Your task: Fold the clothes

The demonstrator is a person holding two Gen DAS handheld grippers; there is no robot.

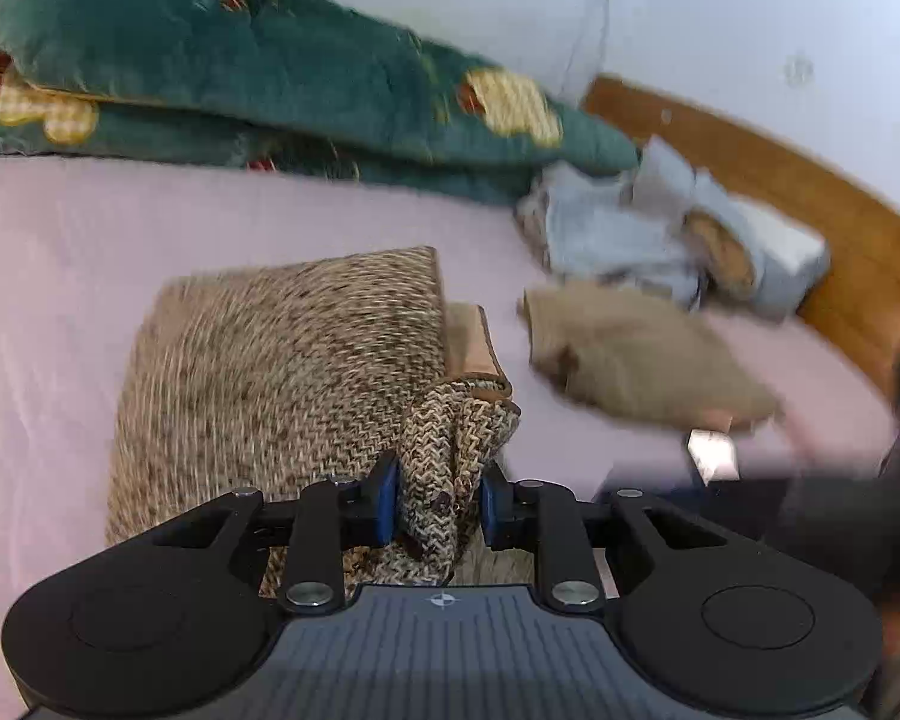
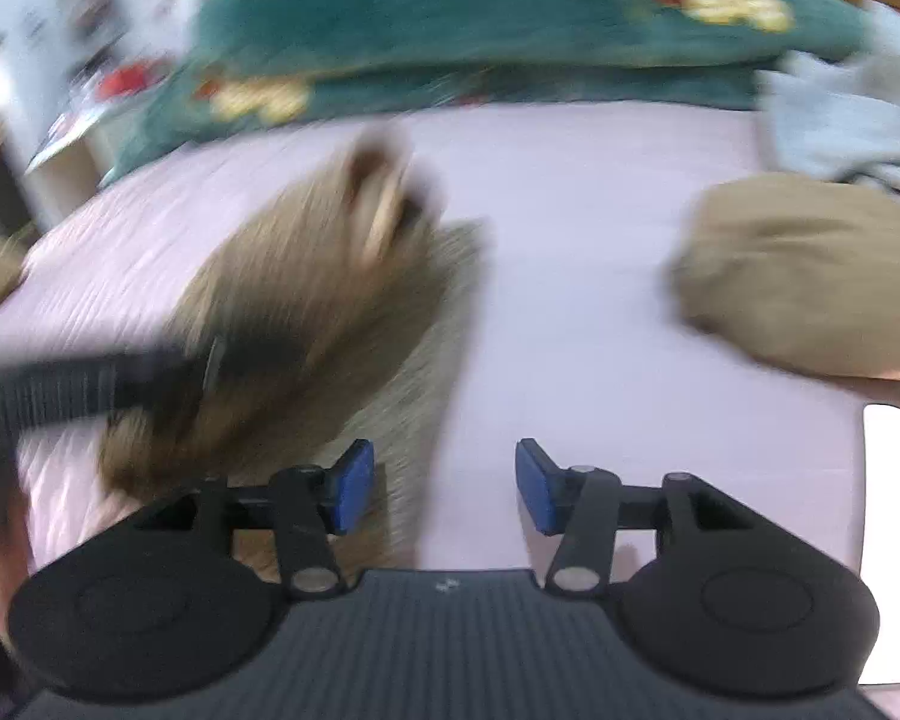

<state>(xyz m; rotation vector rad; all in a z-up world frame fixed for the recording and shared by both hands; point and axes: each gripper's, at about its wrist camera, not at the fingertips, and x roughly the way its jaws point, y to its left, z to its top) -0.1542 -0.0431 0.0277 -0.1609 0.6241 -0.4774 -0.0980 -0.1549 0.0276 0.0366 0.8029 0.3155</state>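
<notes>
pinching knit sweater (image 1: pixel 282 372): left gripper (image 1: pixel 439 501) | right gripper (image 2: pixel 444 486): agape, empty | pink bedsheet (image 1: pixel 48 276); green quilt (image 1: pixel 222 60)

This is a bedroom in a home. A bed (image 1: pixel 60 252) with a pale pink sheet fills both views, edged by a wooden bed frame (image 1: pixel 750 162) against a plain white wall (image 1: pixel 630 0). A thick green quilt (image 1: pixel 240 60) with checked yellow patches lies folded along the far side, and loose clothes (image 1: pixel 630 228) lie piled on the sheet.
</notes>
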